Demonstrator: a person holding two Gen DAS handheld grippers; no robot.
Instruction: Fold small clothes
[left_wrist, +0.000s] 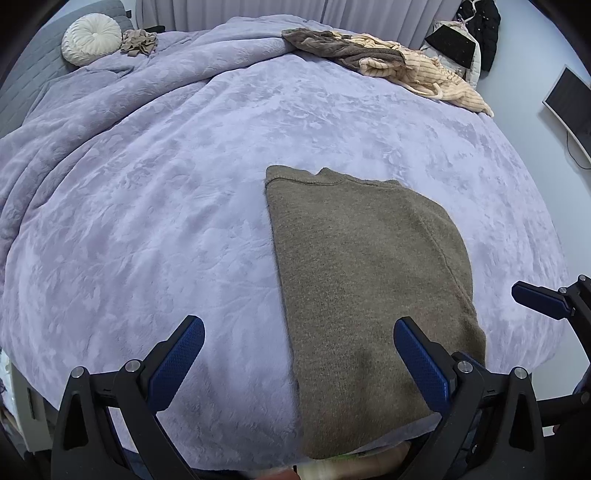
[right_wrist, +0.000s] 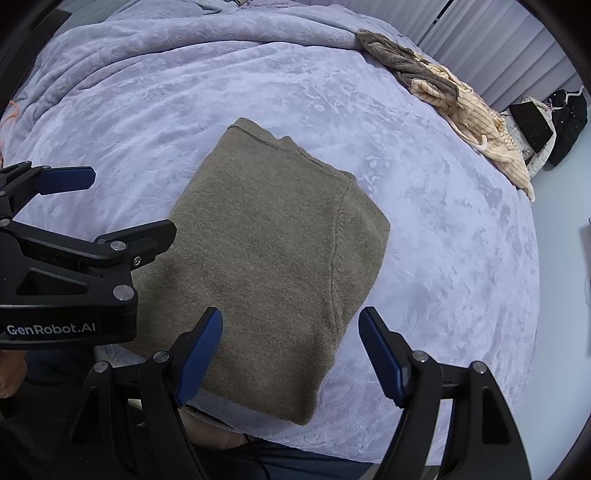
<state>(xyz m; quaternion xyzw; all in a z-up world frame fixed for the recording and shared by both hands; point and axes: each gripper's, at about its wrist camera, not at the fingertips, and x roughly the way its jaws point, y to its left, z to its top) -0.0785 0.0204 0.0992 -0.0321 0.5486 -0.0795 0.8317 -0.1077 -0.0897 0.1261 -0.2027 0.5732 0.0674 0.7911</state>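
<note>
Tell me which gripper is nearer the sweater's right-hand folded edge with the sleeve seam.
Right. The right gripper hangs open over that seam side of the sweater; the left gripper straddles the opposite long edge.

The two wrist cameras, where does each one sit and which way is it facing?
Left wrist: on the left claw, angled down at the bed; sweater right of centre; right claw's tip at the edge.
Right wrist: on the right claw, directly over the sweater; left claw alongside.
Shared: sweater, bed, clothes pile.
</note>
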